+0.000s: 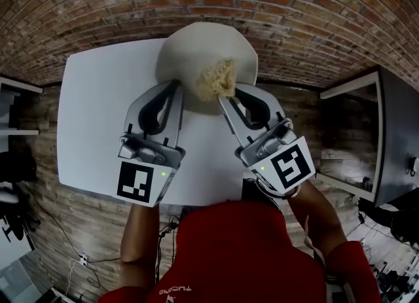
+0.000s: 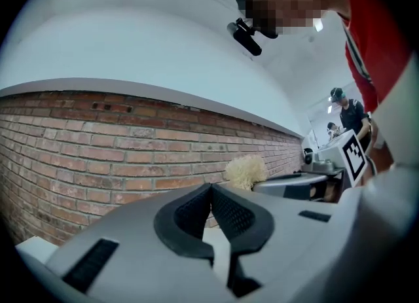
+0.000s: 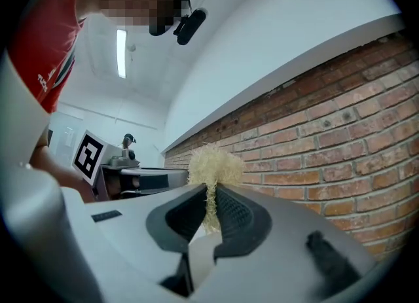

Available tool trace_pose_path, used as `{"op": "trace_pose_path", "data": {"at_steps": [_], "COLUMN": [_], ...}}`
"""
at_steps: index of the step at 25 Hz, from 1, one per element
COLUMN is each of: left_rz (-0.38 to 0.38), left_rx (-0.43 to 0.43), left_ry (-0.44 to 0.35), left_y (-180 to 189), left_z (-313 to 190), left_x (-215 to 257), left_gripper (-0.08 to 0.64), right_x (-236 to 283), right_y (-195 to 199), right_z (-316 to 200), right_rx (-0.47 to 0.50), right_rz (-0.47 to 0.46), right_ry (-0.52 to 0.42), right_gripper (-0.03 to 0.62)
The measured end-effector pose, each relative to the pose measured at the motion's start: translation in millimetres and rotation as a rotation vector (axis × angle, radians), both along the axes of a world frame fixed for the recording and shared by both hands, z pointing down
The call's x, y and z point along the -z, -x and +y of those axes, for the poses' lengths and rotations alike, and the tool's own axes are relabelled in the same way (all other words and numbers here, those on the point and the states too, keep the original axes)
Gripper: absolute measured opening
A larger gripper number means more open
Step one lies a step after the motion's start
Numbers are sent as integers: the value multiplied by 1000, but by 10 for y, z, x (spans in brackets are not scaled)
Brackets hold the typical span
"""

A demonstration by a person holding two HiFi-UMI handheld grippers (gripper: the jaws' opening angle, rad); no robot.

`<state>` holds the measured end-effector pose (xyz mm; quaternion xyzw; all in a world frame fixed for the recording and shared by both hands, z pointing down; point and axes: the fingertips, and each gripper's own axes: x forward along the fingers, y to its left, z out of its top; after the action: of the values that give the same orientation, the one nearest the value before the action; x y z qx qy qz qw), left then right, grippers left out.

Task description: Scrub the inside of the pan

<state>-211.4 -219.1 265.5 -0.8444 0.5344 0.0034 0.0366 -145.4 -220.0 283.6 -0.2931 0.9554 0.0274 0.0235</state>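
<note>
A cream pan (image 1: 196, 50) sits at the far edge of the white table (image 1: 98, 112); its handle does not show. My right gripper (image 1: 222, 99) is shut on a pale fibrous scrubber (image 1: 218, 79), held over the pan's near rim. In the right gripper view the scrubber (image 3: 213, 164) puffs out above the pinched jaws of the right gripper (image 3: 211, 192). My left gripper (image 1: 174, 84) reaches the pan's left rim, jaws together. The left gripper view shows the left gripper (image 2: 211, 187) shut with nothing in it, the scrubber (image 2: 245, 172) to its right. Neither gripper view shows the pan.
A brick wall (image 1: 275, 7) runs behind the table. A dark bench (image 1: 393, 131) stands to the right. Cables (image 1: 72, 256) lie on the wooden floor at the lower left. Another person (image 2: 347, 115) stands far off in the room.
</note>
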Motion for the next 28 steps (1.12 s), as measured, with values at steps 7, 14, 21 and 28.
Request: {"op": "trace_pose_path", "data": {"at_steps": [7, 14, 21, 28], "left_rz": [10, 4, 7, 8], "left_rx": [17, 23, 22, 28], "left_ry": [12, 6, 0, -1], "left_y": [-87, -173, -258, -312], "left_z": [153, 221, 275, 300], "left_x": [-39, -42, -20, -16], "left_gripper": [14, 14, 14, 14], "right_x": [-15, -22, 3, 11], "right_y": [-93, -136, -208, -260], "right_z": [99, 210, 282, 314], "right_rx": [0, 14, 13, 16], "right_rz": [-14, 0, -9, -10], "right_ry": [-2, -11, -10, -11], "right_gripper": [49, 49, 49, 49]}}
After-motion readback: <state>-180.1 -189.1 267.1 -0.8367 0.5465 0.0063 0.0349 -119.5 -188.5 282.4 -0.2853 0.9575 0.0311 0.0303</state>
